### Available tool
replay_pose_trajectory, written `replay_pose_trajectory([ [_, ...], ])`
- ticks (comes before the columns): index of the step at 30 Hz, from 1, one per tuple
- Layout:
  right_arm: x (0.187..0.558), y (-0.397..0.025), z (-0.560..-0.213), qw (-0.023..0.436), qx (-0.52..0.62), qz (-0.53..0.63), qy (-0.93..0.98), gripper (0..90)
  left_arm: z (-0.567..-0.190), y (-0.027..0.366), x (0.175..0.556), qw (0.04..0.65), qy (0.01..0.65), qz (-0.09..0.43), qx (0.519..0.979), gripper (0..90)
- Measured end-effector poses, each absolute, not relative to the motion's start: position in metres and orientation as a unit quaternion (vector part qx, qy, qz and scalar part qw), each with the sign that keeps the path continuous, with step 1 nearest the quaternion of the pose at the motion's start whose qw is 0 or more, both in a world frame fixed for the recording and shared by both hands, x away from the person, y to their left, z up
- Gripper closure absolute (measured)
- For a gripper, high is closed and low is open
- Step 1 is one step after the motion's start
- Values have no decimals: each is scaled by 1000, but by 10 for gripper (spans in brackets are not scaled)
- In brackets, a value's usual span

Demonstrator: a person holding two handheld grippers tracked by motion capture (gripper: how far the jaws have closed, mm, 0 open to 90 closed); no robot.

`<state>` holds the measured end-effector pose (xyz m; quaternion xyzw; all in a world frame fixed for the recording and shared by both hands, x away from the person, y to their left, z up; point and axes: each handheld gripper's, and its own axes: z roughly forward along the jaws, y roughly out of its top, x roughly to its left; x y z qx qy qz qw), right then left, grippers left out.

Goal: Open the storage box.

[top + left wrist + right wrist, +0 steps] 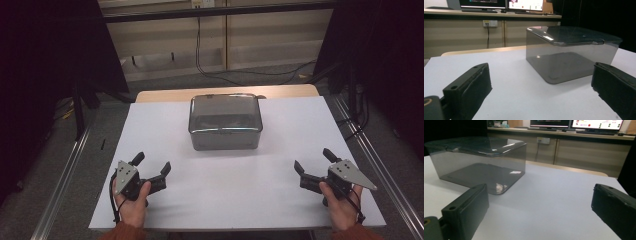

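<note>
The left gripper (151,165) and right gripper (313,161) both rest low on the white table (225,195) with jaws spread wide, holding nothing. Between them and farther back stands the smoky transparent lidded box (225,121), well apart from each.

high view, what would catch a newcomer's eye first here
A smoky see-through box with its lid on stands alone at the middle of the white table, toward the far edge. On the near side, the left hand-held gripper and the right hand-held gripper sit apart at either corner, both with jaws open, angled inward toward the box and touching nothing.
</note>
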<state>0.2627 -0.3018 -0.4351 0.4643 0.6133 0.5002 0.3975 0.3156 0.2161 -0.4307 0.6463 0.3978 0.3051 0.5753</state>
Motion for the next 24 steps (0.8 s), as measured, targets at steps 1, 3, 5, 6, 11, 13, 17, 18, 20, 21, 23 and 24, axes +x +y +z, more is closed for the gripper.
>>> replay_pose_trajectory([
  [1, 263, -302, -435, 398, 464, 500, 613, 9, -431, 216, 316, 575, 398, 305, 646, 23],
  [3, 263, -302, -435, 390, 463, 505, 615, 9, -431, 216, 316, 577, 398, 304, 645, 27],
  [5, 263, -302, -435, 386, 463, 508, 615, 8, -431, 215, 316, 576, 399, 304, 645, 29],
  [6, 263, -302, -436, 383, 462, 510, 616, 8, -431, 215, 316, 575, 402, 303, 645, 29],
  [11, 264, -301, -437, 369, 463, 517, 618, 8, -430, 211, 320, 572, 409, 303, 643, 28],
  [13, 265, -299, -437, 364, 465, 521, 616, 18, -430, 209, 320, 575, 407, 297, 644, 28],
  [17, 267, -296, -438, 364, 461, 519, 621, 18, -431, 210, 320, 572, 410, 294, 647, 28],
  [18, 268, -294, -437, 362, 455, 522, 624, 7, -432, 211, 319, 572, 411, 289, 649, 29],
  [20, 268, -292, -437, 365, 452, 521, 625, 3, -432, 211, 317, 571, 409, 287, 652, 29],
  [21, 268, -292, -437, 365, 452, 521, 625, 3, -432, 211, 317, 571, 409, 287, 652, 29],
  [23, 268, -290, -435, 365, 446, 524, 626, 0, -432, 212, 315, 571, 410, 286, 651, 29],
  [24, 269, -288, -434, 369, 442, 525, 627, 0, -432, 212, 313, 575, 410, 285, 648, 29],
])
